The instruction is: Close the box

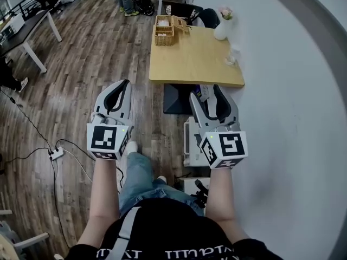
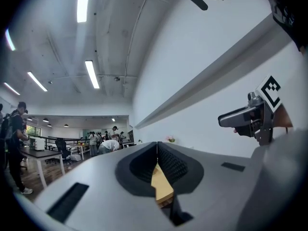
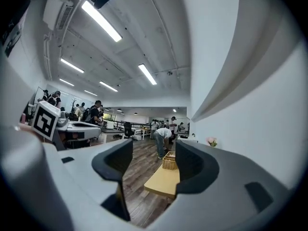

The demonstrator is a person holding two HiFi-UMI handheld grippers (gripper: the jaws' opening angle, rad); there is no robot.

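A wicker box (image 1: 164,30) stands at the far left corner of a light wooden table (image 1: 195,64), with a wicker flap sticking out to its right. Both grippers hang in the air well short of the table. My left gripper (image 1: 126,83) is shut, its pads meeting at the tips (image 2: 157,146) with nothing between them. My right gripper (image 1: 209,91) is open and empty, and the box (image 3: 169,160) and table (image 3: 163,183) show far off through the gap of this gripper (image 3: 154,150).
A white vase with a pink flower (image 1: 222,28) and a clear glass (image 1: 233,56) stand near the wall side of the table. Pale boxes (image 1: 192,145) lie on the floor by the wall. A power strip (image 1: 56,154) with cables lies left. People stand far back.
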